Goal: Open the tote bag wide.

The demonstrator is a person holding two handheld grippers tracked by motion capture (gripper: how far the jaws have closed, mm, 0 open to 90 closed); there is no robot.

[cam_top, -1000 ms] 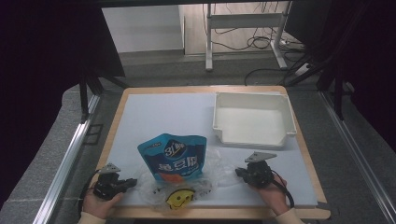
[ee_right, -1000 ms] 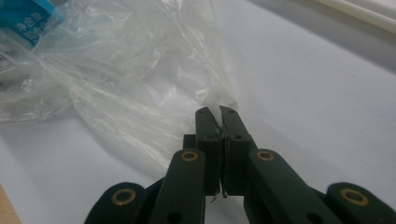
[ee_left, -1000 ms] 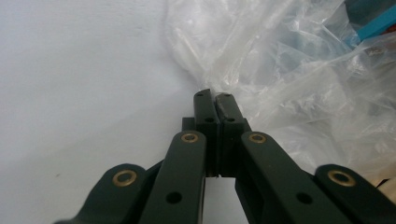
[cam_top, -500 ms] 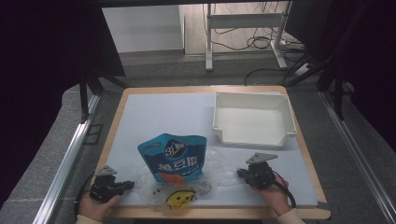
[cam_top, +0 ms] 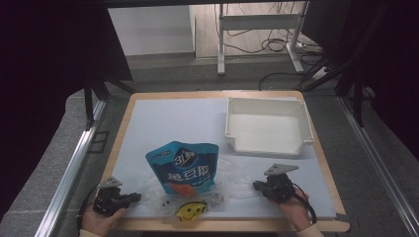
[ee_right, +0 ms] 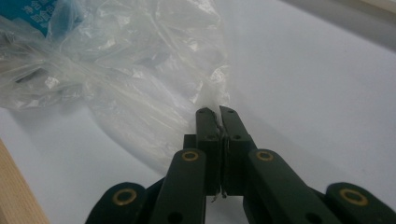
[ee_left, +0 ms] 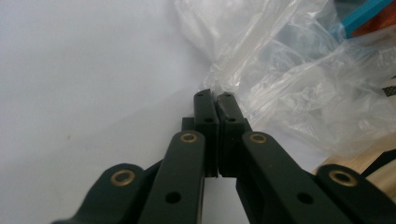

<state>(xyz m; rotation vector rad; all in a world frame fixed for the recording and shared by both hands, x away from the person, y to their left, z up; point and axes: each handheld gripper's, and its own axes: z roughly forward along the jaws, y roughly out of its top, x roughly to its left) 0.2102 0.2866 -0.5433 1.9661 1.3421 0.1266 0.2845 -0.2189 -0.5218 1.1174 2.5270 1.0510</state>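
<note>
High view: worktop (cam_top: 163,118) carries a white tray (cam_top: 267,127) far right; clear plastic bag (cam_top: 232,180) lies near the front edge, blue pouch (cam_top: 184,168) inside. Left tool (ee_left: 211,100) and right tool (ee_right: 215,114) each pinch a bag edge.

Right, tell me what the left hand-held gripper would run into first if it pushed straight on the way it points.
The left hand-held gripper points right at the clear plastic bag; its shut jaws sit at the bag's crumpled edge, maybe already pinching it. Beyond lies the blue snack pouch.
</note>
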